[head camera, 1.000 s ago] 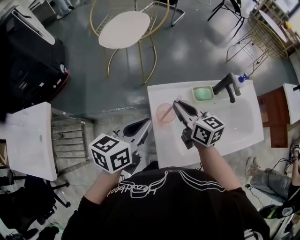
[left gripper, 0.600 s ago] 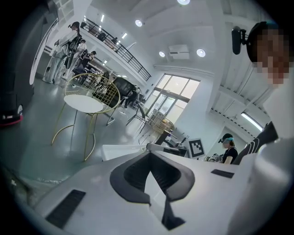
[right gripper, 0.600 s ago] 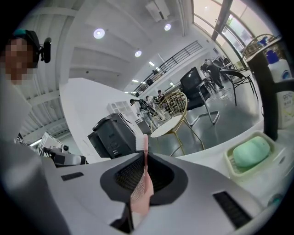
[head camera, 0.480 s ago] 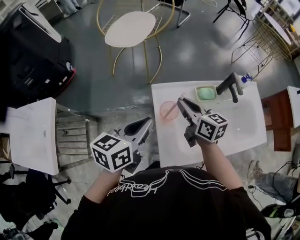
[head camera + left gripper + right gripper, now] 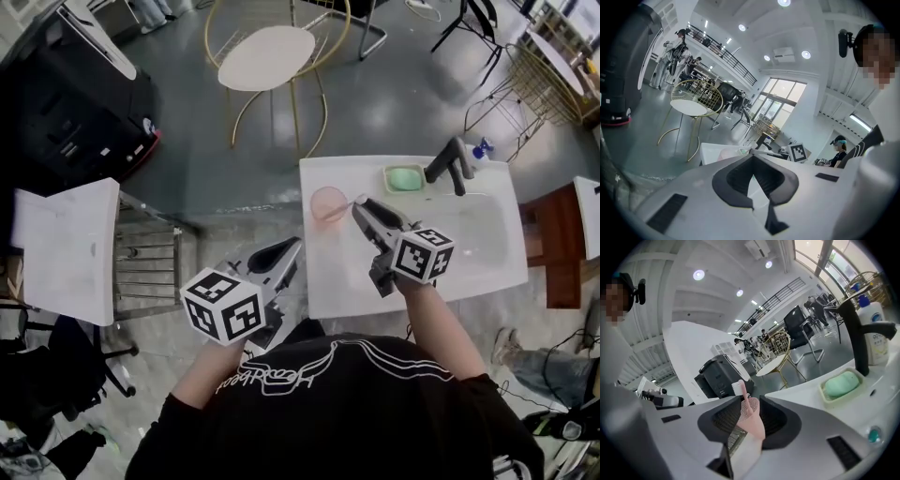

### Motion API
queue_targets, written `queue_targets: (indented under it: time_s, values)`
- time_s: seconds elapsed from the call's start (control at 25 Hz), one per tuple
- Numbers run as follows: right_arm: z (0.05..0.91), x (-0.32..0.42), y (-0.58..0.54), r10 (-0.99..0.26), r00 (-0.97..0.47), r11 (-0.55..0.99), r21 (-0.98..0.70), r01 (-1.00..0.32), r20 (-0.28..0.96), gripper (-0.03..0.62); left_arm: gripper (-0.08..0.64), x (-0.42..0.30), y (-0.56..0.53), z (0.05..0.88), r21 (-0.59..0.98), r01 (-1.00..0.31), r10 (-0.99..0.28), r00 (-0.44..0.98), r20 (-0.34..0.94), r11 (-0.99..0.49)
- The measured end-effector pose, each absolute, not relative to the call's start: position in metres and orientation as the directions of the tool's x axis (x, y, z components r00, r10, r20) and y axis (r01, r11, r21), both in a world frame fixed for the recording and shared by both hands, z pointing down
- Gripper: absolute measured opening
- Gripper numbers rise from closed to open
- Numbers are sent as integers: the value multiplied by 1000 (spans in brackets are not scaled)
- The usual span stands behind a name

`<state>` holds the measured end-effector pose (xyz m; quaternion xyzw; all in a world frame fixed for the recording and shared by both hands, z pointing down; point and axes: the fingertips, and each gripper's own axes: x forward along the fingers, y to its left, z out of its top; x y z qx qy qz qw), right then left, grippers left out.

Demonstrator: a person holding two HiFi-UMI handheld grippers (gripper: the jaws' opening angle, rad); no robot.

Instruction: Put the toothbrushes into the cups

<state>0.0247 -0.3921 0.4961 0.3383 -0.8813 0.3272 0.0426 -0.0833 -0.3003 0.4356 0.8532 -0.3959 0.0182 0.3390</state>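
Jaws of the right gripper (image 5: pixel 749 400) are clamped on the handle of a pink toothbrush (image 5: pixel 751 418), which stands up between them with its white bristles at the top end. In the head view this gripper (image 5: pixel 360 207) is over the white washstand (image 5: pixel 342 277), and the brush tip reaches toward a pink cup (image 5: pixel 327 202) standing near the washstand's front left corner. Whether the tip is over the cup's rim or just beside it cannot be told from here.

Behind the gripper a green soap (image 5: pixel 405 177) lies in a pale dish, with a black tap (image 5: pixel 448 161) just to its right and a bottle with a blue top (image 5: pixel 481 149) at the far edge. The right gripper view shows the same soap (image 5: pixel 841 384) and tap (image 5: pixel 855 336) off to the right, well apart from the jaws.

The left gripper (image 5: pixel 292 246) is held off the washstand's left edge, above the grey floor. Its jaws are drawn together at the tips with nothing between them (image 5: pixel 751 161).

A round white table (image 5: pixel 265 56) on gold wire legs stands farther out on the floor.
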Motion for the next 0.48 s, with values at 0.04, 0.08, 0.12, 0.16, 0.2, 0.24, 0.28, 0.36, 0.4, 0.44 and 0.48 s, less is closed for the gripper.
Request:
queue_targets:
  time_s: [0.04, 0.08, 0.12, 0.16, 0.2, 0.24, 0.28, 0.36, 0.4, 0.44, 0.48]
  values:
    - [494, 27, -387, -560, -774, 561, -551, -617, 297, 123, 5, -80, -295, 432, 562, -692, -670, 681, 297, -454]
    - [492, 29, -381, -554, -779, 566, -554, -611, 294, 123, 5, -77, -290, 429, 560, -695, -676, 675, 294, -451]
    - [489, 33, -375, -548, -785, 570, -557, -604, 290, 123, 5, -73, -284, 427, 559, -698, -683, 670, 291, -447]
    - [487, 36, -366, -542, -791, 574, -562, -596, 285, 123, 5, -69, -277, 425, 559, -701, -688, 666, 289, -443]
    - [485, 41, -356, -534, -798, 579, -567, -586, 279, 123, 5, -64, -269, 425, 559, -703, -693, 662, 287, -440]
    - [482, 45, -345, -526, -806, 586, -572, -575, 271, 123, 5, -59, -259, 424, 559, -705, -697, 658, 285, -438]
    - [478, 49, -334, -519, -814, 595, -574, -562, 259, 123, 5, -53, -250, 423, 557, -707, -701, 655, 282, -437]
    - [466, 57, -314, -512, -830, 617, -576, -536, 224, 123, 5, -43, -234, 419, 549, -711, -710, 650, 272, -440]
    - [458, 61, -305, -509, -837, 629, -576, -522, 203, 121, 5, -37, -227, 417, 544, -712, -713, 648, 267, -443]
    - [449, 66, -295, -504, -845, 642, -576, -506, 181, 121, 5, -30, -220, 414, 541, -713, -717, 646, 262, -446]
    - [439, 71, -284, -496, -853, 657, -574, -489, 160, 121, 5, -23, -212, 411, 538, -714, -720, 645, 257, -449]
